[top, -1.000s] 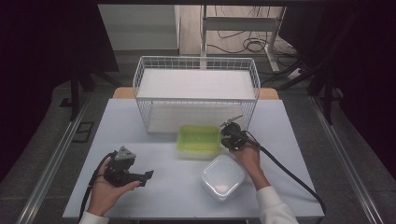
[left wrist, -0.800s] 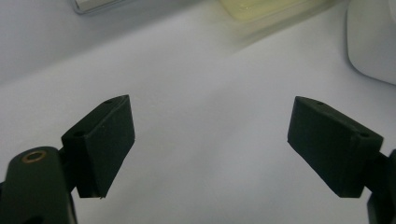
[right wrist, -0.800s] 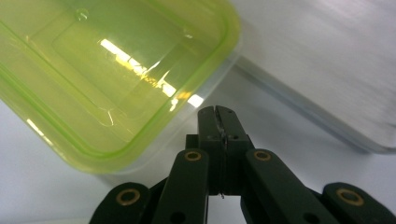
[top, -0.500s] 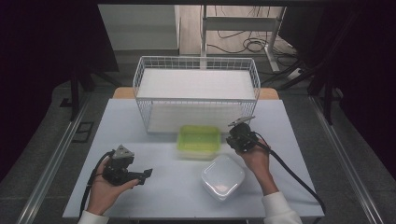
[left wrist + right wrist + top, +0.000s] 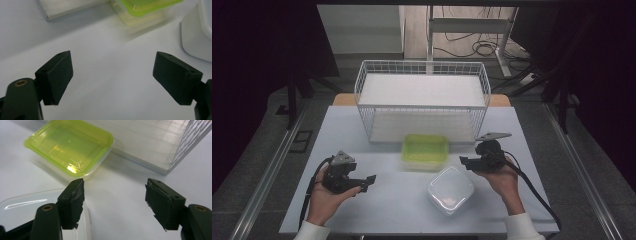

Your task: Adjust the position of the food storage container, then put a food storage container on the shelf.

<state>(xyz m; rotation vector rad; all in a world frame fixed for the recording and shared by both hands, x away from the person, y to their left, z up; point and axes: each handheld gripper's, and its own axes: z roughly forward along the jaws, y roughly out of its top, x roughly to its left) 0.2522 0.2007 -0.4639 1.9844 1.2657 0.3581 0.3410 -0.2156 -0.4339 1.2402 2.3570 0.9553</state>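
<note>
Right gripper view showed the right gripper (image 5: 115,203) with its jaws just opened wide, nothing between them; the green-lidded container (image 5: 68,148) lay ahead-left, the clear container (image 5: 22,207) beneath the left jaw. No writing was legible. The left gripper (image 5: 112,77) gaped over bare tabletop (image 5: 110,87).

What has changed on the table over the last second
The right tool has pulled back from the green-lidded container toward the table's right side, and its jaws have just been opening, with nothing between them. The left tool, the clear container and the wire basket stayed put.
</note>
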